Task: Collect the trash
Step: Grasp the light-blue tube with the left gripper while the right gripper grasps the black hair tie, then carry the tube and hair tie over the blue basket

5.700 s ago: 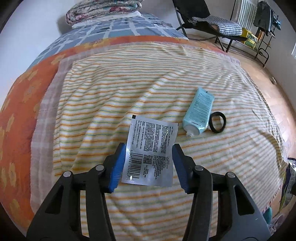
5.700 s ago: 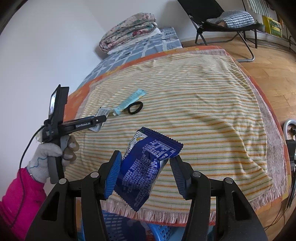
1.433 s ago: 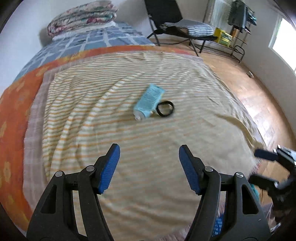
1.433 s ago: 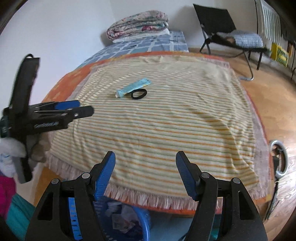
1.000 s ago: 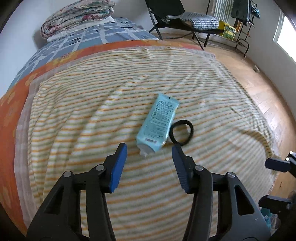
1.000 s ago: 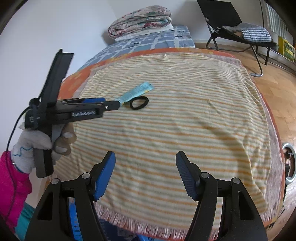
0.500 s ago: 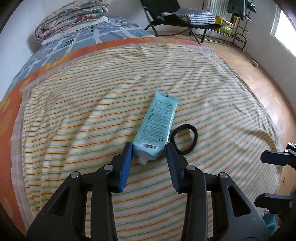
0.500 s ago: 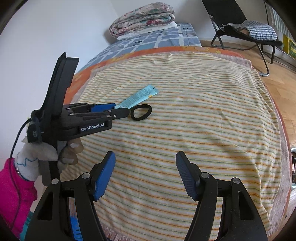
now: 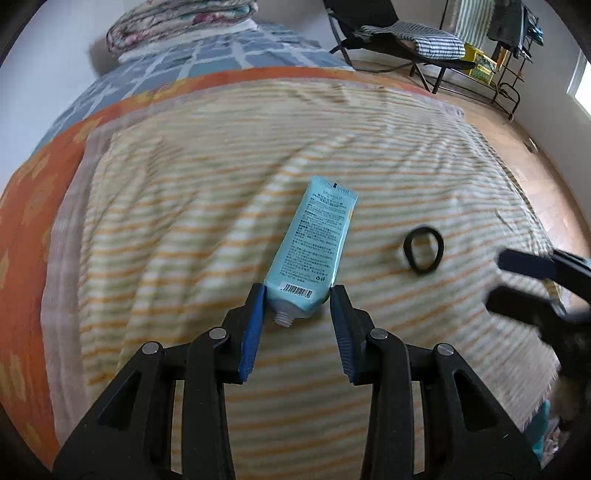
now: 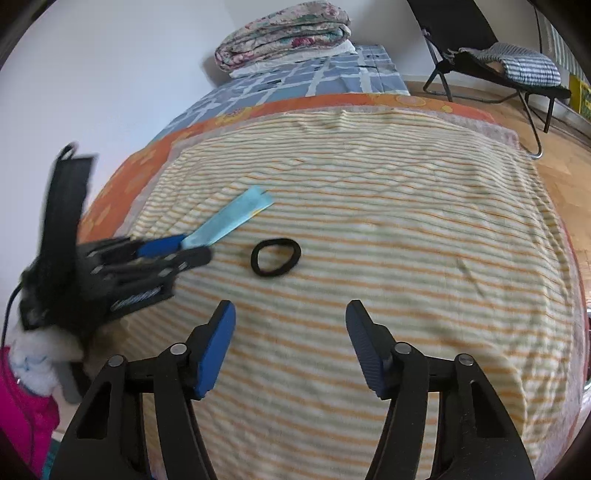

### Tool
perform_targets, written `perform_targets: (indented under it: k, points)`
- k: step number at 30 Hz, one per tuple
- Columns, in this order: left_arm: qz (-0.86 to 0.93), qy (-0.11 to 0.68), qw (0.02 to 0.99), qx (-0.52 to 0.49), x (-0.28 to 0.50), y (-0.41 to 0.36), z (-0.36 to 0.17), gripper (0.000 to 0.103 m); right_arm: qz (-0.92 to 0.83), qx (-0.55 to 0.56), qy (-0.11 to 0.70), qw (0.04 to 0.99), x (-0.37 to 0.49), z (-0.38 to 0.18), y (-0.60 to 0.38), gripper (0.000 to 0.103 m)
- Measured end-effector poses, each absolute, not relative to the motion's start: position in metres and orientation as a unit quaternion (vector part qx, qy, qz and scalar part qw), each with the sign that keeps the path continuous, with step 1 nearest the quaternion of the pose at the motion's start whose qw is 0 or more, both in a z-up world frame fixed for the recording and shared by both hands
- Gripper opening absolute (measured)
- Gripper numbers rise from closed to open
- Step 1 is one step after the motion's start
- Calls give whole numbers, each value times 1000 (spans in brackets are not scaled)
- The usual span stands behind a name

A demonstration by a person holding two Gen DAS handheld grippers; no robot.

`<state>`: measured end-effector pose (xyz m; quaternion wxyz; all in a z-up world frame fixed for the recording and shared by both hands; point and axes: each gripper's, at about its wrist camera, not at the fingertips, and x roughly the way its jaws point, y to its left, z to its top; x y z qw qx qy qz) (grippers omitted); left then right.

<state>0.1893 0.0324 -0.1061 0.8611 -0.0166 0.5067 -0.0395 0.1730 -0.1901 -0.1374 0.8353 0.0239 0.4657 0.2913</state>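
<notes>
A light blue tube (image 9: pixel 314 240) with no cap lies across the striped blanket (image 9: pixel 184 221). My left gripper (image 9: pixel 297 291) is shut on the tube's neck end; its blue pads (image 9: pixel 255 321) press both sides. In the right wrist view the tube (image 10: pixel 229 221) sticks out of the left gripper (image 10: pixel 184 247), lifted off the blanket at its far end. A black hair tie (image 9: pixel 423 250) lies to the right of the tube, also in the right wrist view (image 10: pixel 275 257). My right gripper (image 10: pixel 291 321) is open and empty, above the blanket just short of the hair tie.
The bed's orange cover (image 9: pixel 33 206) and blue checked sheet (image 9: pixel 207 62) lie beyond the blanket. Folded quilts (image 10: pixel 284 33) sit at the head. A black folding chair (image 9: pixel 399 33) stands on the wooden floor (image 9: pixel 546 177) to the right.
My left gripper has closed on the tube's neck end and the tube has shifted away from the hair tie. My right gripper has moved closer to the hair tie.
</notes>
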Motion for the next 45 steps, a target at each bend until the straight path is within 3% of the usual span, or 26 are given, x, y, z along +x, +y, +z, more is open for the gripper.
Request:
perform_targets:
  k: [17, 21, 24, 31, 32, 33, 34, 38, 45]
  points:
    - [-66, 500, 863, 16, 208, 21, -100, 39, 279, -47, 466, 838, 202, -161, -139, 58]
    - [-76, 494, 866, 12, 208, 23, -92, 58, 266, -70, 462, 843, 207, -160, -140, 29]
    - [-83, 491, 867, 17, 210, 16, -90, 58, 267, -52, 467, 841, 211, -159, -150, 9]
    - [-77, 492, 866, 32, 226, -2, -104, 58, 268, -18, 474, 838, 212, -160, -168, 6]
    - [-75, 493, 866, 32, 229, -2, -106, 53, 268, -18, 473, 839, 211, -159, -169, 6]
    - [-71, 496, 865, 31, 232, -2, -109, 40, 268, -18, 472, 840, 210, -158, -169, 6]
    - [-67, 497, 865, 26, 233, 0, -110, 33, 267, -17, 471, 840, 209, -158, -171, 6]
    - [-59, 497, 866, -13, 236, 14, -111, 12, 266, -20, 466, 844, 206, -154, -174, 6]
    - [-43, 491, 869, -52, 222, 32, -103, 4, 265, -31, 457, 849, 199, -148, -178, 5]
